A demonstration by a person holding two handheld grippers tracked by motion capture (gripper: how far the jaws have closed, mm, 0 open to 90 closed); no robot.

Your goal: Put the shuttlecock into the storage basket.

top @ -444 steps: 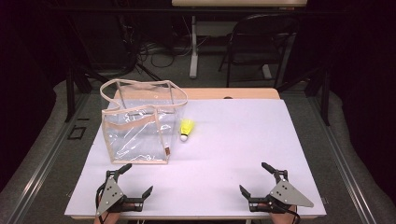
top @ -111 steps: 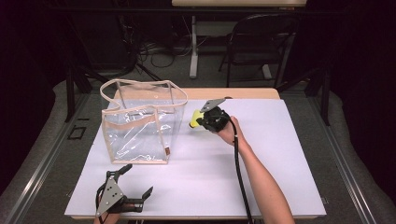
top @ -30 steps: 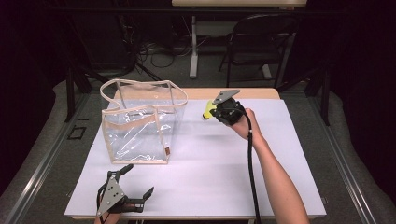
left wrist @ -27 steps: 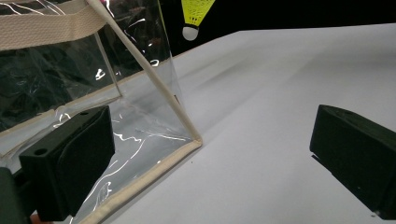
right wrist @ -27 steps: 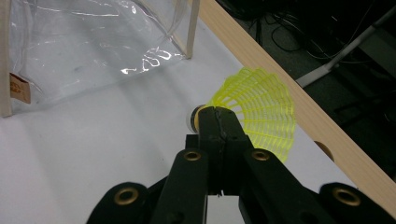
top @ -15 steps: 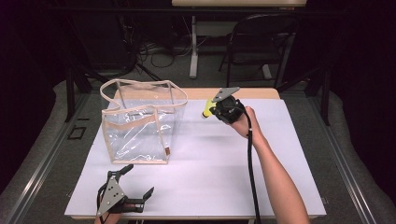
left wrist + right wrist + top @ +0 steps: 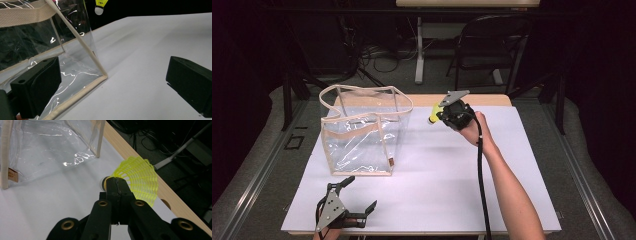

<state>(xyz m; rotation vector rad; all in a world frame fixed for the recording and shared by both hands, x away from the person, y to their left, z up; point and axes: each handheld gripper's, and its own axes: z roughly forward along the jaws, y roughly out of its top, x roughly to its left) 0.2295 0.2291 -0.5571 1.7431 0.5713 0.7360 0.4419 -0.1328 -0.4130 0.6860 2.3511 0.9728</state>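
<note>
Dark room, white table [image 7: 437,190] with a wooden strip along the far edge; a chair and cables are seen behind it. A clear plastic bag [image 7: 362,132] with beige trim is stood upright and open-topped on the left half of the table.

Right tool [image 7: 438,116]: jaws closed nearly flat on a yellow shuttlecock [image 7: 136,180], pinched at the neck just behind the white cork, skirt fanned out to one side. It is held lifted off the table, to the right of the bag's rim and about level with it, not yet over the opening.

Left tool [image 7: 348,200]: parked at the near-left table edge, jaws spread wide, nothing held. Bag's near bottom corner is seen just ahead of it in the left gripper view.

Status, as judged: pickup done, grip looks secure. Left to do: shuttlecock to be carried over the bag mouth, lowered or dropped in, then released. Bag is not being steadied; its interior looks empty as far as can be made out through the glare.
</note>
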